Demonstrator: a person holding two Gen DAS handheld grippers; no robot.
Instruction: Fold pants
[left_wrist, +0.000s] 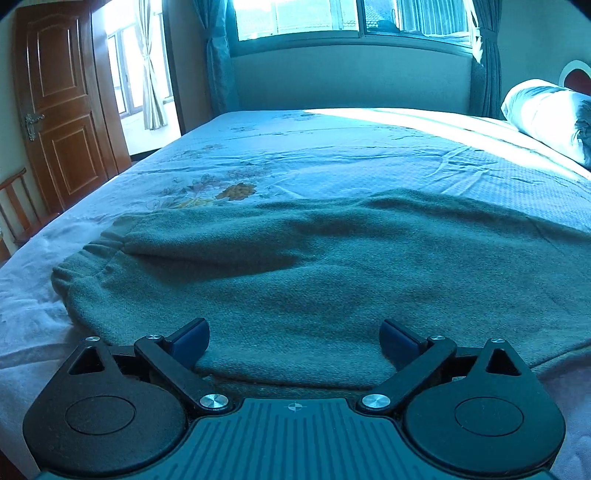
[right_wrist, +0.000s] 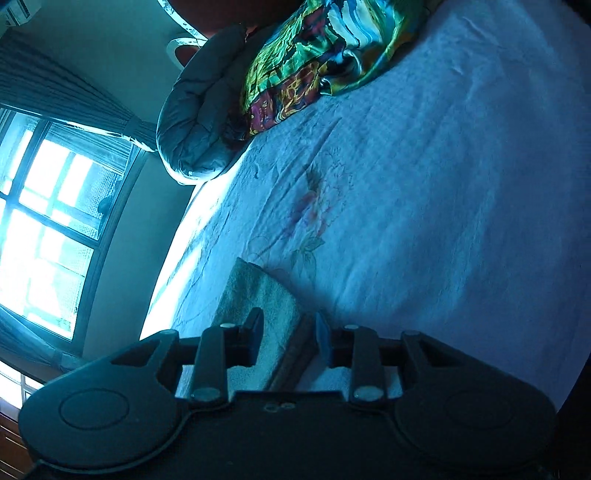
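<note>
Left tongs (left_wrist: 294, 341) gape over pants (left_wrist: 314, 266) — right tongs (right_wrist: 289, 338) apparently unclamped.

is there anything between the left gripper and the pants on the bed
Nothing visible. The left gripper is open right over the near edge of the pants, which lie flat on the bed with nothing on top. The pillow sits far off at the head end.

I see the pants (left_wrist: 332, 266) as thick, fuzzy, matt cloth on the thin, creased, flower-printed bed sheet (left_wrist: 332, 155). My left gripper (left_wrist: 294, 341) looks matt black plastic with shiny metal rivets; the door (left_wrist: 59, 99) is glossy wood.
</note>
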